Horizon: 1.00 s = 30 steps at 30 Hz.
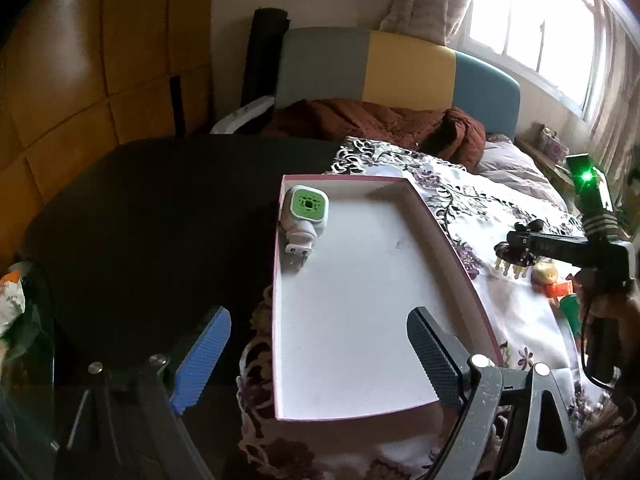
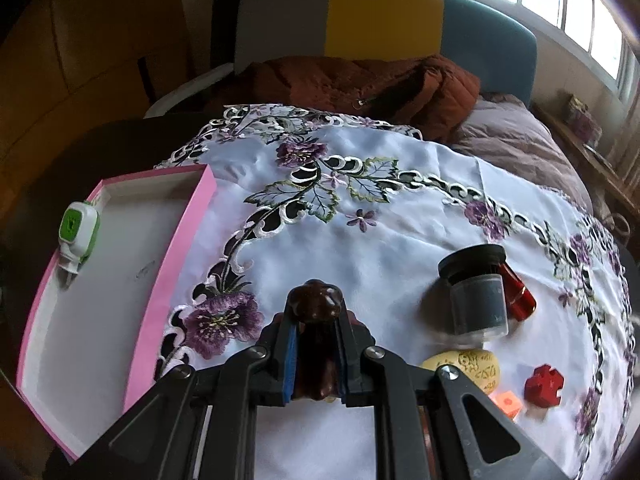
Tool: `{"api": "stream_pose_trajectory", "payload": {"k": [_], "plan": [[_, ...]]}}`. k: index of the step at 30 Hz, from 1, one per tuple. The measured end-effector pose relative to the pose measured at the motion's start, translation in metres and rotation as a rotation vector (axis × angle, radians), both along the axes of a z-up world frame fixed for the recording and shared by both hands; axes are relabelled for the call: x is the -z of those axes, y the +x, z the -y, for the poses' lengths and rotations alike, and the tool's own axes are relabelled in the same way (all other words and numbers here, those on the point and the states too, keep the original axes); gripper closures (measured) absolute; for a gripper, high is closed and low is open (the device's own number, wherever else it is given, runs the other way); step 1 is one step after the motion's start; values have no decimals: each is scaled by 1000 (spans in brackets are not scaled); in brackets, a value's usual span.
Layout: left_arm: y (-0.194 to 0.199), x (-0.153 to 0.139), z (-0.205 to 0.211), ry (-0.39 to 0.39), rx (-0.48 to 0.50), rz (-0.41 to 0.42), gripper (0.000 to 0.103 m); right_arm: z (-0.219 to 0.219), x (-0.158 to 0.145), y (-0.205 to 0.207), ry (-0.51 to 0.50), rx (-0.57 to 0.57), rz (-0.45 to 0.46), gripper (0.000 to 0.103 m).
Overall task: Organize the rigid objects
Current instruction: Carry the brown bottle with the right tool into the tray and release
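A pink-walled white tray (image 1: pixel 448 236) lies on the flowered cloth; it also shows in the right wrist view (image 2: pixel 168 280). A white and green plug-in device (image 1: pixel 306 210) lies in its far left corner, seen too in the right wrist view (image 2: pixel 78 232). My left gripper (image 1: pixel 320 356) is open and empty over the tray's near end. My right gripper (image 2: pixel 316 320) is shut on a dark brown claw hair clip (image 2: pixel 316 308) above the cloth, right of the tray. In the left wrist view the right gripper (image 1: pixel 516 250) holds the clip (image 1: pixel 510 258), teeth down.
On the cloth at the right lie a dark lidded jar (image 2: pixel 478 292), a red glossy piece (image 2: pixel 518 294), a yellow egg-shaped object (image 2: pixel 478 370), a red block (image 2: pixel 544 384) and an orange die (image 2: pixel 508 402). A brown jacket (image 2: pixel 360 88) and chair stand beyond the dark table (image 1: pixel 160 220).
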<state>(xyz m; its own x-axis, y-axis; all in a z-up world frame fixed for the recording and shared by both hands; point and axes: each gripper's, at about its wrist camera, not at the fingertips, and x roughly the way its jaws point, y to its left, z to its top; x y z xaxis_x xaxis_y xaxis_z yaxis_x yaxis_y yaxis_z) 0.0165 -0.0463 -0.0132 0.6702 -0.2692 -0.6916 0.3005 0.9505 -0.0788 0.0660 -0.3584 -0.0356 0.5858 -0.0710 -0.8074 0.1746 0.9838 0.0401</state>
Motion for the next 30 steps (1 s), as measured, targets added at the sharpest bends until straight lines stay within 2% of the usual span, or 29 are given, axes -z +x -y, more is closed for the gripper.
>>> {"api": "stream_pose_trajectory", "payload": {"k": [9,18,24,30], "plan": [[2,3,-13,-17,-19,-7,12,-30,-28,-2,11,-46,68,89],[7,8,-21,-31,-38,-27,12,-79,-59,7,52,-161,142,89],[10,7,-27,-29,-50,-25,12,-121,-54,28,62,-235,125,89],[13,9,-34,-29,-66,-34,12,-153,-36,49,61,-278,80,89]]}}
